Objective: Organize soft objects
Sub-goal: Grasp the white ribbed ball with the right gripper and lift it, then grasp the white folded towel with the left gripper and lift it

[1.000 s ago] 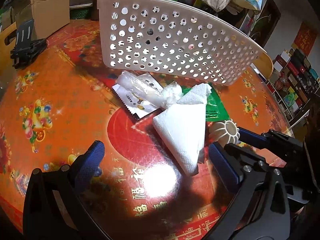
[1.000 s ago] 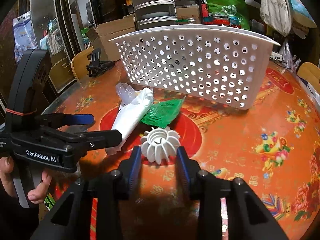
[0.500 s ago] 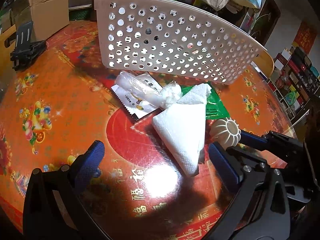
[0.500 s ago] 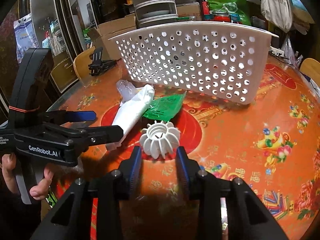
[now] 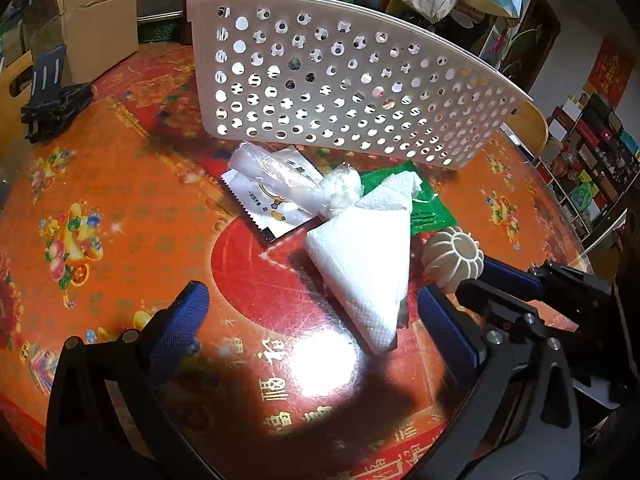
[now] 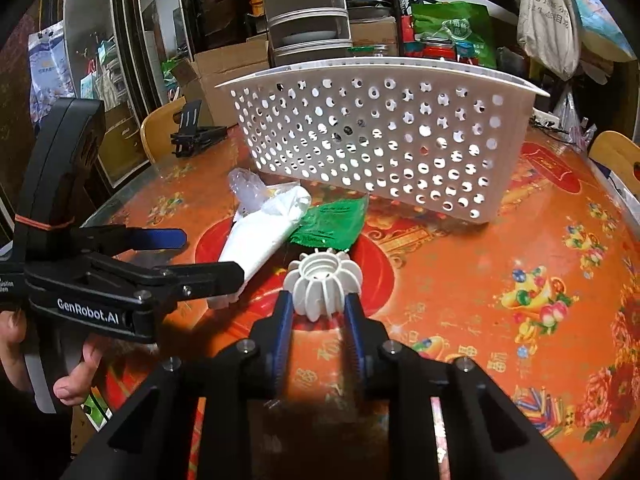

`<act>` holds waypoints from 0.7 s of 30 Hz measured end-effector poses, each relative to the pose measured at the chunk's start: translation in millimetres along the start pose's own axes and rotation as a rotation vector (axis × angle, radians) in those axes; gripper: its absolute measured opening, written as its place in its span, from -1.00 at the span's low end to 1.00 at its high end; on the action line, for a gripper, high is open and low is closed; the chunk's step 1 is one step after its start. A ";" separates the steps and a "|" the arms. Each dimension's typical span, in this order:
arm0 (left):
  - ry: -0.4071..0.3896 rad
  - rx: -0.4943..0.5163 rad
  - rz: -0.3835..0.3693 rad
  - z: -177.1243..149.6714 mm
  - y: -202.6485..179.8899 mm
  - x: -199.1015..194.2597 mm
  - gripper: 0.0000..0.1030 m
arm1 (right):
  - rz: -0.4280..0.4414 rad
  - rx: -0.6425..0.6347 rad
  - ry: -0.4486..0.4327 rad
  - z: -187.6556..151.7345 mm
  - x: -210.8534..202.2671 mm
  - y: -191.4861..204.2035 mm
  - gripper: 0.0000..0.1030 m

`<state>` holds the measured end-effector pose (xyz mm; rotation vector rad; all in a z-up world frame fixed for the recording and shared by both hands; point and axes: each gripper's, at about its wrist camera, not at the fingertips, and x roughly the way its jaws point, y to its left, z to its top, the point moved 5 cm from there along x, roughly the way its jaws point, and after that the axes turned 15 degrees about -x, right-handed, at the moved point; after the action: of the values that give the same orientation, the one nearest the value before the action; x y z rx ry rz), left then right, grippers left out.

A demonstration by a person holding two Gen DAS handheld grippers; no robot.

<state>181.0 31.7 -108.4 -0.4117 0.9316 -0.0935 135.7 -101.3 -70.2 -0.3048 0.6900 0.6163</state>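
1. The counter (image 6: 500, 280) was a round top under an orange and red printed cover with a glossy, glaring film, probably slick beneath light things. Cluttered shelves, a cardboard box (image 5: 92, 32) and hanging bags crowded the room behind the basket.
2. The white perforated basket (image 6: 384, 140) stood on the counter, and I take it as the goal for the soft things; its stiff walls looked light.
3. Just in front of the basket lay a folded paper towel (image 5: 368, 264), which should be limp and weightless, best pinched at a folded edge.
4. Beside the towel, nearer the basket, were a clear plastic bag (image 5: 280, 180) over a printed sachet (image 5: 268, 208), and a green packet (image 6: 332, 222); all looked thin and crinkly.
5. The ribbed white ball (image 6: 324, 288), in front of the basket beside the green packet, looked squashy and light; the ribs give purchase across its middle.
6. The right tongs (image 6: 318, 312) were clenched on that ball, holding it above the counter.
7. The left tongs (image 5: 312, 320) were spread wide, grasping nothing, near the towel.
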 end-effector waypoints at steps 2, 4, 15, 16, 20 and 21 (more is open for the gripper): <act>-0.001 0.002 0.003 -0.3 0.0 0.0 1.00 | -0.002 -0.002 -0.006 -0.1 -1.6 0.0 -0.54; -0.003 0.002 0.005 -0.9 -0.6 -0.1 1.00 | -0.007 -0.004 -0.017 0.9 -4.2 -0.5 -0.55; -0.009 0.026 0.002 -8.2 -21.8 1.8 1.00 | -0.056 0.034 -0.068 -4.4 -25.1 -31.0 -0.56; -0.013 0.031 0.007 -9.2 -25.0 1.9 0.99 | -0.036 0.055 -0.080 -4.7 -26.8 -35.7 -0.56; -0.023 0.047 0.049 -11.4 -34.1 5.4 0.75 | -0.024 0.063 -0.100 -4.9 -31.4 -39.8 -0.56; -0.023 0.052 0.062 -12.1 -36.0 6.6 0.61 | -0.019 0.062 -0.103 -5.0 -31.5 -39.5 -0.56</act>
<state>178.8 -6.7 -106.0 -0.3353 0.9169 -0.0566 138.7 -148.0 -50.2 -0.2202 0.6060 0.5873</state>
